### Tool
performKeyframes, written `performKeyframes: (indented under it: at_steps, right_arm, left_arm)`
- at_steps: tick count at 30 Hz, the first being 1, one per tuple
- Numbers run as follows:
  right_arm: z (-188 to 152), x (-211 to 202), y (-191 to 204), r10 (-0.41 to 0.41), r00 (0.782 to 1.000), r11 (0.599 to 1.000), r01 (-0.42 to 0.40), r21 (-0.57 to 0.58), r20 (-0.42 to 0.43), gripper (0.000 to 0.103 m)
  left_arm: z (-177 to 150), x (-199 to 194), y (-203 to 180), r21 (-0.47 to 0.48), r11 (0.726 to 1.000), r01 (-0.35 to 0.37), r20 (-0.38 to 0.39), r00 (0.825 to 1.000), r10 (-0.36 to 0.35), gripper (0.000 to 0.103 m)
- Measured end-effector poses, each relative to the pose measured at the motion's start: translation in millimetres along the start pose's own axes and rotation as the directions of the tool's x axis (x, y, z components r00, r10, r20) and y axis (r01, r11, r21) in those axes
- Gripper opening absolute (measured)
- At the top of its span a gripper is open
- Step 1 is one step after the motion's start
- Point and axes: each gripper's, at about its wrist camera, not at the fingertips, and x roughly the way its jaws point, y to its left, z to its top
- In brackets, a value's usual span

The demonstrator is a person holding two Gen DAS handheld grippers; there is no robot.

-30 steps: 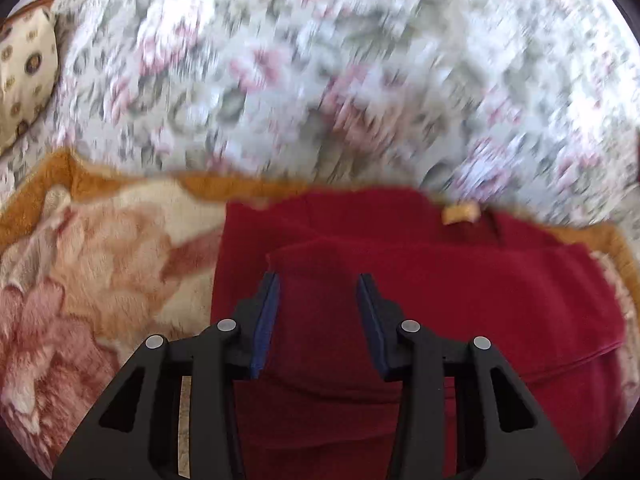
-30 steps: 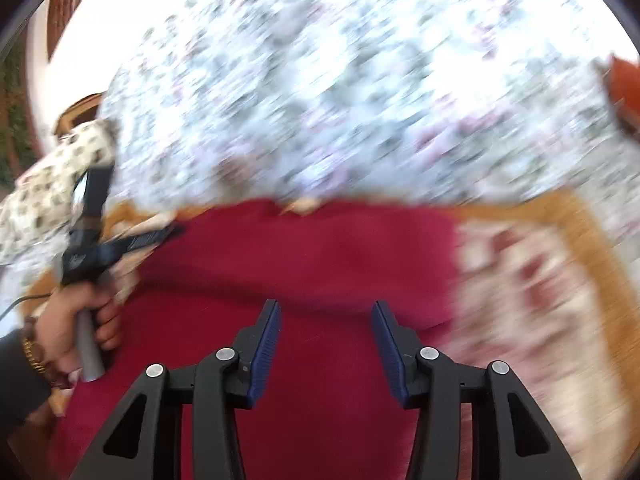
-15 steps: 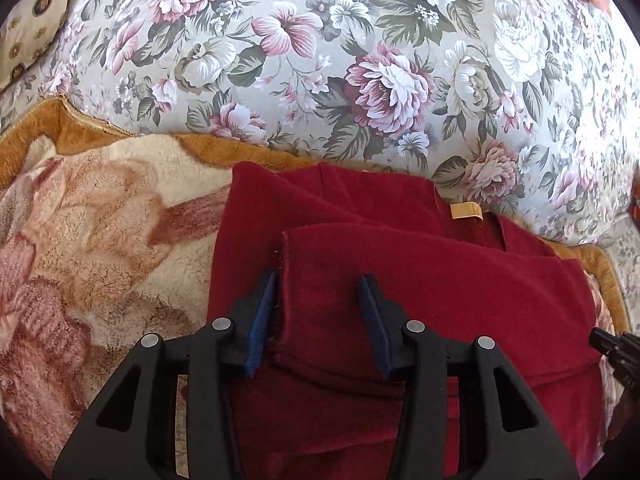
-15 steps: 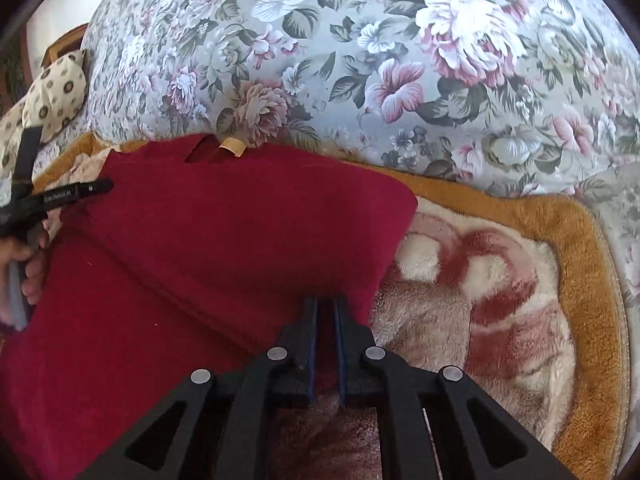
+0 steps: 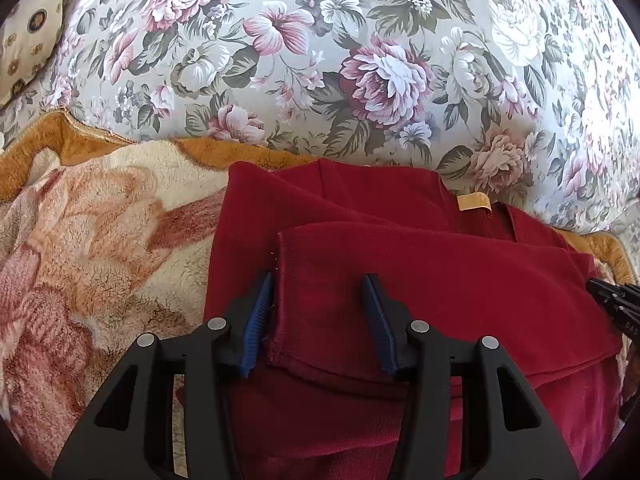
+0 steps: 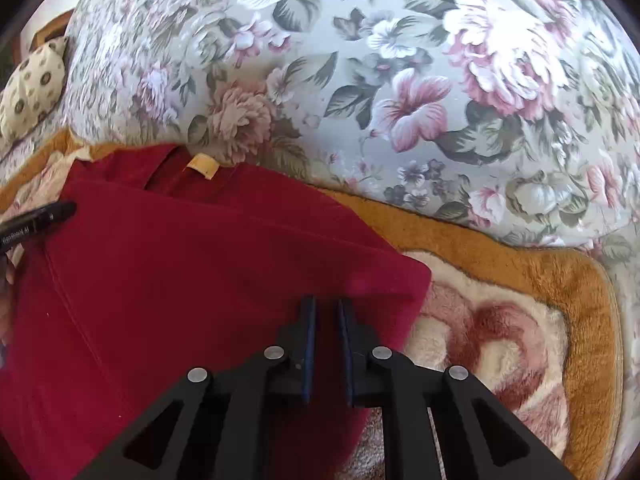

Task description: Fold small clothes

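Left fingers (image 5: 320, 320) opening, pads clear of the folded sleeve between them. Right fingers (image 6: 328, 344) opening off a narrow gap over the shirt's (image 6: 180, 280) edge. Shirt lies on blanket (image 6: 520, 320).

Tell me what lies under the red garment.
The red garment lies on a fleecy blanket with an orange border, seen on both sides of it. Whatever sits directly beneath the cloth is covered.

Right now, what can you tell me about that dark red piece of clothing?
The red garment looks like soft fleece, with stitched hems and a small yellow tag at its neckline. It lies flat on a plush flowered blanket, one layer folded over another. The left gripper straddles the folded layer's hemmed corner, jaws opening. The right gripper, jaws narrowly apart and opening, has cloth between them near the opposite edge.
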Motion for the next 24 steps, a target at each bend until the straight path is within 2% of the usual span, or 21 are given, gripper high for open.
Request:
performKeyframes:
  at_steps: [4,6,8,9,10,11,13,15,19,22,24]
  right_arm:
    - [8.9,-1.4,-6.0,0.033,0.997,0.999,-0.032,0.022,-0.071,0.012]
    - [22.5,-5.0,-3.1,0.011,0.994,1.000,-0.010,0.011,-0.109,0.012]
    - [33.9,-18.2,4.3,-0.015,1.000,1.000,0.015,0.001,-0.022,0.013]
    - [39.0,-23.9,8.1,-0.005,1.000,1.000,0.004,0.018,0.026,0.015]
    - [41.8,-22.9,9.7,0.012,0.999,0.999,-0.013,0.044,0.037,0.017]
    - [42.1,-15.7,10.7,0.026,1.000,0.997,-0.027,0.070,0.016,0.017]
    - [31.6,19.3,15.2,0.015,0.990,0.998,-0.006,0.060,-0.143,0.018]
    - [24.1,18.3,21.7,-0.015,0.997,1.000,0.015,0.005,-0.077,0.019]
    - [30.1,3.7,24.1,-0.040,0.994,0.996,0.048,0.078,-0.102,0.019]
    - [24.5,-26.8,38.2,0.001,1.000,0.998,0.000,0.069,-0.015,0.021]
    - [5.9,-28.3,47.1,-0.028,0.999,0.999,0.029,0.041,-0.032,0.023]
  left_arm:
    - [-0.4,0.5,0.6,-0.005,1.000,0.007,0.000,1.000,-0.007,0.046]
    - [0.1,1.6,0.8,-0.006,1.000,0.008,0.001,1.000,-0.008,0.047]
    - [0.7,2.1,1.2,-0.003,1.000,0.011,0.000,1.000,-0.011,0.047]
    - [1.0,2.3,1.8,-0.006,1.000,0.014,0.001,1.000,-0.014,0.047]
    - [1.2,2.1,2.4,-0.008,1.000,0.017,0.001,1.000,-0.017,0.047]
    - [1.5,1.9,2.9,-0.009,1.000,0.019,0.001,1.000,-0.019,0.047]
    - [1.7,1.7,3.6,-0.011,1.000,0.022,0.000,1.000,-0.022,0.047]
    - [1.6,1.2,3.7,-0.012,1.000,0.020,0.001,1.000,-0.020,0.047]
    - [2.8,0.0,3.0,-0.010,1.000,0.018,-0.002,1.000,-0.018,0.047]
    - [2.9,0.2,3.1,-0.015,1.000,0.022,-0.002,1.000,-0.022,0.047]
    - [3.0,0.2,3.2,-0.014,1.000,0.021,-0.002,1.000,-0.021,0.048]
